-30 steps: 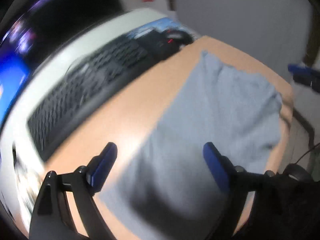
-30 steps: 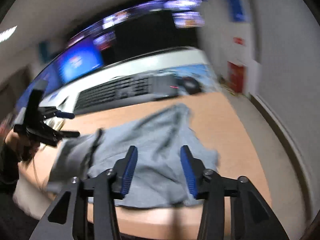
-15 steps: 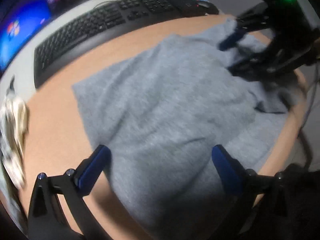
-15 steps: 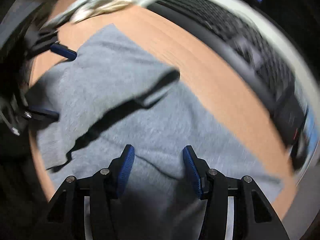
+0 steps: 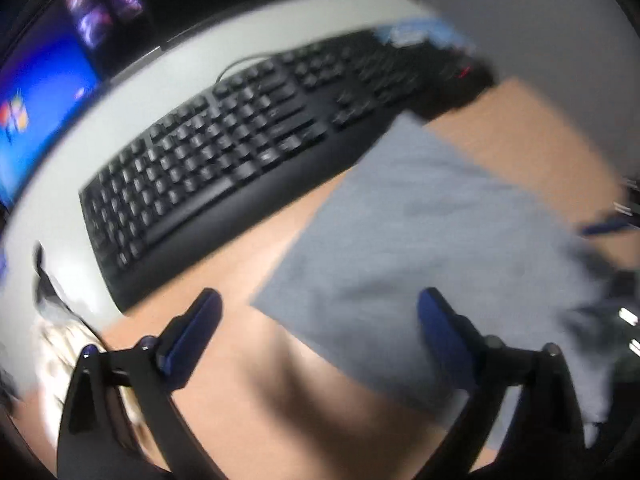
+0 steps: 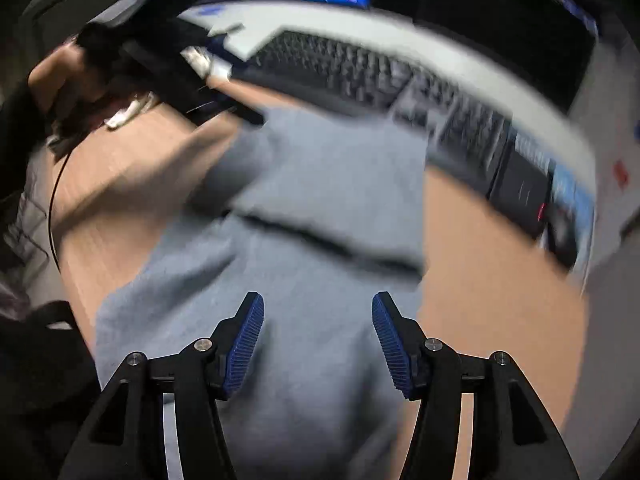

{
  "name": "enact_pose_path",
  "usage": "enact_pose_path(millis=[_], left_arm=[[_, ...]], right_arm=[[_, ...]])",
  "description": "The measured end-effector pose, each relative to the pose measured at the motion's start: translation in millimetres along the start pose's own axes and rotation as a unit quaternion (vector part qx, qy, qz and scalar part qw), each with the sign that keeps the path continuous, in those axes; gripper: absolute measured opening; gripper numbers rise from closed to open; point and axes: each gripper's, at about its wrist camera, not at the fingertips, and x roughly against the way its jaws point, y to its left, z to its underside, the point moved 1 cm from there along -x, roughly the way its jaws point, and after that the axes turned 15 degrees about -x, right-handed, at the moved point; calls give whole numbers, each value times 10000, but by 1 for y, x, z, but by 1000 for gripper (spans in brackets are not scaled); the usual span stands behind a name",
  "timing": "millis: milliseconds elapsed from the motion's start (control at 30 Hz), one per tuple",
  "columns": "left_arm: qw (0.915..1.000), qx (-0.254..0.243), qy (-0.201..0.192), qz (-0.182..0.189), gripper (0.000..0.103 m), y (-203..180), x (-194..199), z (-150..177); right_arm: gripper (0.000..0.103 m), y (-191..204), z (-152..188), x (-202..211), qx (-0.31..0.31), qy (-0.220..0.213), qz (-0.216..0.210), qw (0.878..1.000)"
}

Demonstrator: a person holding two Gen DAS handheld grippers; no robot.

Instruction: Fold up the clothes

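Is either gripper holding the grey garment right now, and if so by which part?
Neither. The left gripper and the right gripper both stand open above the grey garment, with nothing between their fingers.

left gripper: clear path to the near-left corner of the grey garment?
Probably yes. The left gripper is open, and the grey garment has its corner lying flat on the bare desk between the fingers, with nothing on top. The keyboard sits farther back.

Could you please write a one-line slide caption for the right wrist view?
Open right gripper above a partly folded grey garment on the desk, keyboard behind.
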Motion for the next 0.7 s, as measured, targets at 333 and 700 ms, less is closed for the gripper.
enact_pose_path(millis=[333, 700], left_arm=[[9974, -565, 388, -216, 103, -61, -41, 29], [9864, -34, 731, -1475, 102, 3, -31, 47]], right_arm=[[81, 7, -4, -65, 654, 1084, -750, 9891], [88, 45, 7, -40, -990, 214, -748, 9920]])
